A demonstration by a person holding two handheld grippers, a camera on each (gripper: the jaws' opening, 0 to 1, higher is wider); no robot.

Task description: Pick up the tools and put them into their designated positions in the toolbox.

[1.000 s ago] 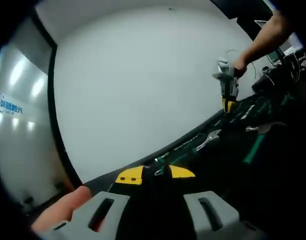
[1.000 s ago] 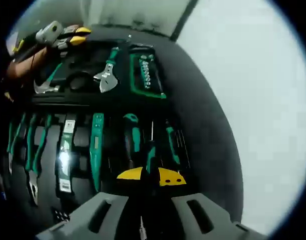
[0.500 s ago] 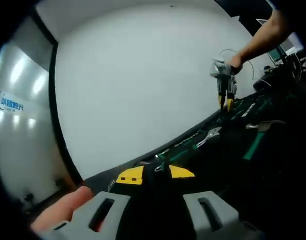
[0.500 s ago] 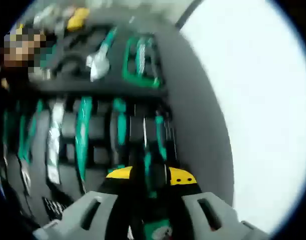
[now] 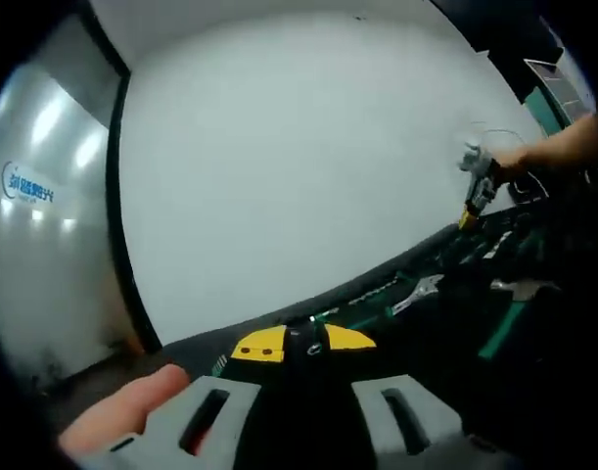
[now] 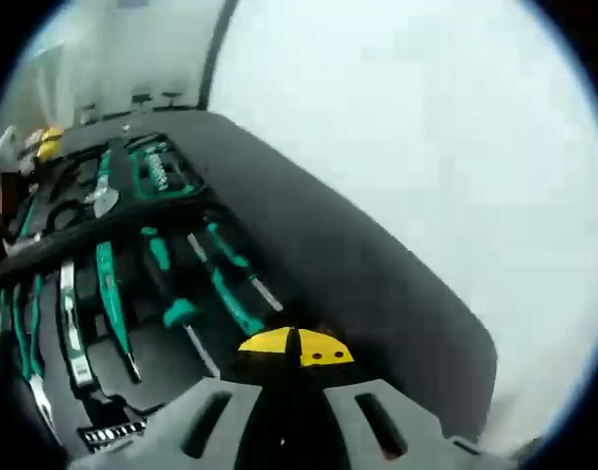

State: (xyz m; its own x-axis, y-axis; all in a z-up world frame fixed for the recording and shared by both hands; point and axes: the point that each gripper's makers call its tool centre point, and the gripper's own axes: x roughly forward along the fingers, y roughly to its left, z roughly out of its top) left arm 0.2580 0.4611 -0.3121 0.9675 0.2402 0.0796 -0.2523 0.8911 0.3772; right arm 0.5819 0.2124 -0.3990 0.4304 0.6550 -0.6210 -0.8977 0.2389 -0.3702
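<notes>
The right hand-held gripper (image 6: 292,351) has its yellow-tipped jaws drawn together with nothing visible between them. It hangs over the near edge of the open black toolbox (image 6: 396,294), which lies on a pale grey-white worktop (image 6: 426,137). In the moulded tray, green-handled screwdrivers (image 6: 225,284) sit just beyond the jaw tips. Green-handled pliers (image 6: 20,333) and a long green-handled flat tool (image 6: 111,294) lie in slots to the left. A steel adjustable wrench (image 6: 103,191) and a green-framed socket set (image 6: 161,171) rest in the far half.

The left hand-held gripper (image 5: 303,343) is also closed, its yellow tips meeting over the dark toolbox rim (image 5: 357,289); whether it pinches anything I cannot tell. A bare fingertip (image 5: 122,416) shows beside its left jaw. In this view the other gripper (image 5: 472,191) stands far right, with a steel wrench (image 5: 416,292) between.

Judging by this, most tools seem seated. To do the step well, each tool should be lined up with its own recess before lowering, then pressed flat so that neighbouring handles are not knocked loose.

The worktop looks smooth and matt. Behind it stands a glossy pale wall (image 5: 44,245) bearing a small blue logo (image 5: 26,186) and light reflections.
</notes>
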